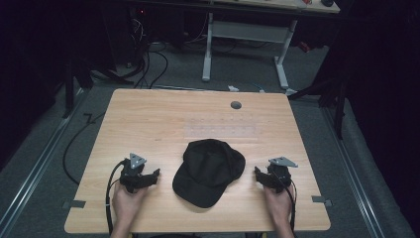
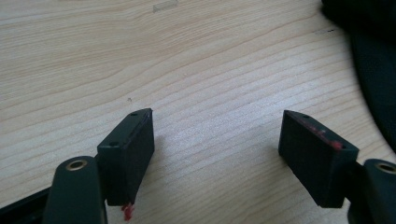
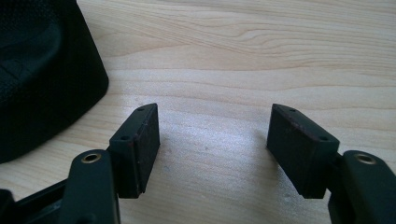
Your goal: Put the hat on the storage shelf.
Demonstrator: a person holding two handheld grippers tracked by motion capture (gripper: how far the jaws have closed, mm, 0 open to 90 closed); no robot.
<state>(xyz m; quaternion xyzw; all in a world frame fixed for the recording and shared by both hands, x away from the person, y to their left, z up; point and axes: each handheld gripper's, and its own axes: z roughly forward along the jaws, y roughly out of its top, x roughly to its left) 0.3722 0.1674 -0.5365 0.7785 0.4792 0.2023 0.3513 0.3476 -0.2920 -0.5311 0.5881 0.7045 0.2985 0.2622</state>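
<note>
between the left gripper (image 1: 154, 174) and right gripper (image 1: 257, 172), mid-table, sits a black cap (image 1: 210, 171). both jaws wide, holding nothing. looks light and floppy, so i'd pinch the stiffer brim.

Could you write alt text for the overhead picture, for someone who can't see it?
A black cap lies on a light wooden table, brim toward the person. A hand rests on each side, each holding an open two-jaw gripper: the left gripper and the right gripper point inward at the cap without touching it. Behind the table, cables trail across a grey floor.
</note>
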